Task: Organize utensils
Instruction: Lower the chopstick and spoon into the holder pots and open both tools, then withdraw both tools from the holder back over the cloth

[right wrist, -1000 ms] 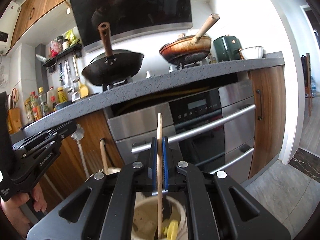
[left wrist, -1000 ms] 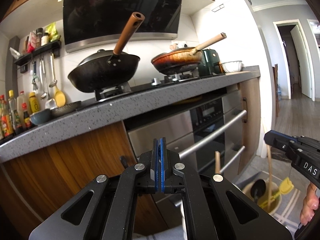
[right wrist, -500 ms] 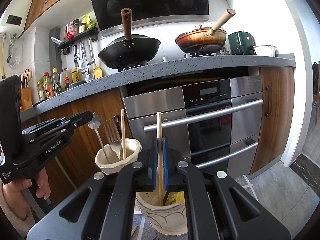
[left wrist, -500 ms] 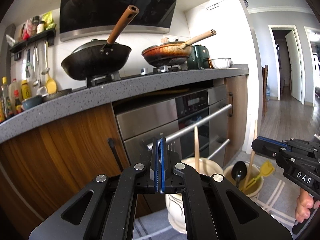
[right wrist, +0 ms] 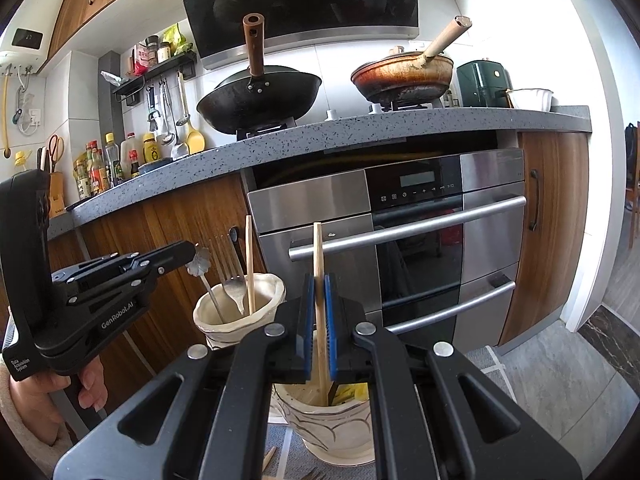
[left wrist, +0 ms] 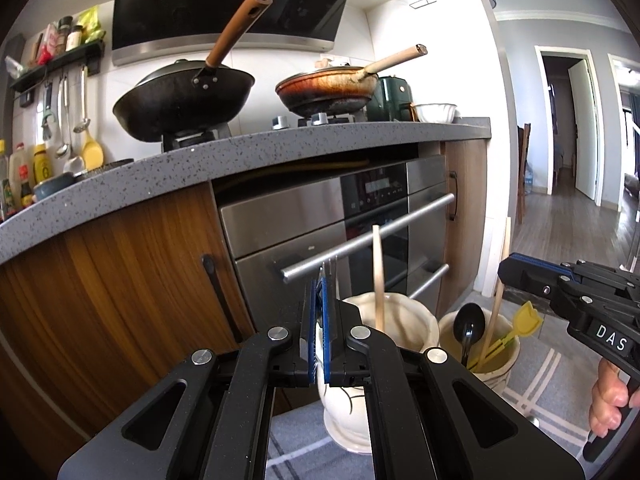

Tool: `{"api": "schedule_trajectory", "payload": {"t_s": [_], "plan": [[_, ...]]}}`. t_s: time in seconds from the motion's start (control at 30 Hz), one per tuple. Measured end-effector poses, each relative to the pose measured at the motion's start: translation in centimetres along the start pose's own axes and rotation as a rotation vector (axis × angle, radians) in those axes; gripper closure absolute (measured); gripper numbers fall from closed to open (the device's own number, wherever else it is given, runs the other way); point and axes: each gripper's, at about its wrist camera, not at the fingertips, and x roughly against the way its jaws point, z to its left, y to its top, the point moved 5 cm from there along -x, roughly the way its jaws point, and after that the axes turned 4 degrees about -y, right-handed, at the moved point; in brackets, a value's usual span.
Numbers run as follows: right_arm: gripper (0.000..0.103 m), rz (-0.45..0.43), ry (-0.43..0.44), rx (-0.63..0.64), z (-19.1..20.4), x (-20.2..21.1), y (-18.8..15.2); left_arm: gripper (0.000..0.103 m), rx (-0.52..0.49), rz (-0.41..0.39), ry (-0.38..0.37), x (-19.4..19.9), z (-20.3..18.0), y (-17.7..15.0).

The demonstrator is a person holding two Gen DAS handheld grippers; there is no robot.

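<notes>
My left gripper [left wrist: 320,284] is shut. The right wrist view shows its tip [right wrist: 188,249] pinching the flower-shaped end of a metal utensil [right wrist: 199,264], whose stem slants down into the left cream pot [right wrist: 276,286]. That pot [left wrist: 416,318] also holds a fork [right wrist: 234,286] and a wooden stick [left wrist: 378,276]. My right gripper [right wrist: 318,280] is shut on another wooden stick [right wrist: 317,248], its lower end inside the right cream pot [right wrist: 332,420]. From the left wrist, the right gripper [left wrist: 505,266] hangs over that pot [left wrist: 502,360], which holds a black spoon [left wrist: 469,326] and a yellow utensil [left wrist: 528,316].
Both pots stand on a striped mat [left wrist: 552,384] on the floor before a steel oven [right wrist: 420,240] with bar handles. A grey counter [right wrist: 360,128] with two woks overhangs. Wooden cabinets [left wrist: 120,280] are at left. A loose stick [right wrist: 269,456] lies on the mat.
The left gripper sank with the flower-ended utensil, whose stem now reaches into the left pot. Both views tilted down, bringing the pots into view. The right gripper still holds its stick.
</notes>
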Motion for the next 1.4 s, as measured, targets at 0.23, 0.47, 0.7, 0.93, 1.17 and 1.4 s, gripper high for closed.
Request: {"api": "schedule_trajectory", "payload": {"t_s": [0.23,0.47,0.7,0.93,1.17,1.4], "plan": [[0.097,0.003,-0.008,-0.001,0.1,0.0,0.0,0.1,0.006,0.011,-0.004,0.0,0.0,-0.3],[0.081,-0.011,-0.001,-0.009,0.2,0.7,0.4,0.085,0.032,0.033,-0.018,0.2,0.3,-0.3],[0.071,-0.018,-0.011,-0.002,0.4,2.3,1.1,0.076,0.054,0.041,-0.012,1.2,0.6,-0.2],[0.045,-0.009,-0.035,-0.006,-0.3,5.2,0.9,0.058,0.065,0.026,-0.009,4.1,0.2,0.1],[0.031,0.009,-0.056,0.02,-0.3,8.7,-0.2,0.041,0.062,0.016,-0.034,7.5,-1.0,-0.3],[0.019,0.036,-0.086,0.053,-0.7,12.0,-1.7,0.029,0.095,0.029,-0.07,10.8,-1.7,-1.8]]}}
